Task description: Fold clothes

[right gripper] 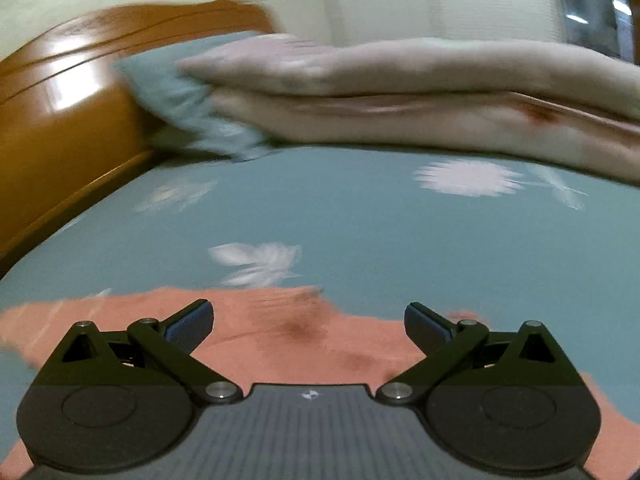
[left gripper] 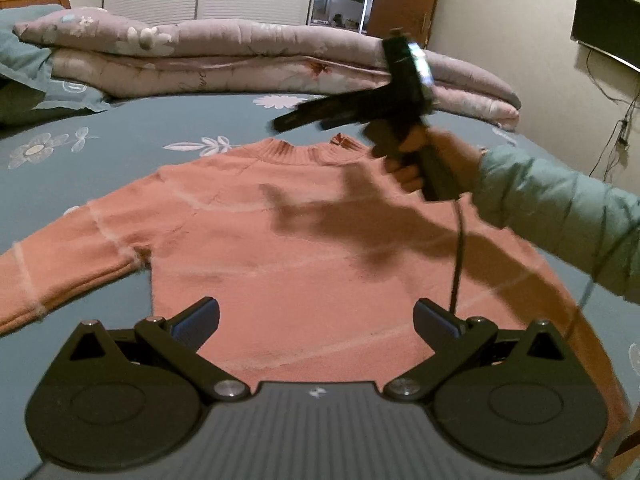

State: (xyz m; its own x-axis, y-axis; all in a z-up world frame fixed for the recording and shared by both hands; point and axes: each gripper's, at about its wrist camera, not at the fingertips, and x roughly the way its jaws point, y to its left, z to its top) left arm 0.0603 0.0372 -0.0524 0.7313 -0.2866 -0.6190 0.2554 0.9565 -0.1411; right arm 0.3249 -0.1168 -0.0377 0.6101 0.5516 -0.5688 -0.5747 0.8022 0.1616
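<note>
A salmon-pink knit sweater [left gripper: 280, 248] lies flat on the bed, collar away from me, one sleeve stretched out to the left. My left gripper [left gripper: 316, 320] hovers over its lower hem, open and empty. In the left wrist view the right gripper [left gripper: 304, 118] is held by a hand in a pale green sleeve above the sweater's collar. In the right wrist view my right gripper [right gripper: 308, 322] stands open with nothing in it, above the blurred collar edge of the sweater [right gripper: 280, 328].
The bed has a teal sheet [left gripper: 140, 148] with white flowers. A folded pink quilt [left gripper: 248, 60] lies across the far side, next to a teal pillow [right gripper: 176, 92]. A wooden headboard [right gripper: 60, 120] stands at the left. A cable [left gripper: 458, 248] hangs from the right gripper.
</note>
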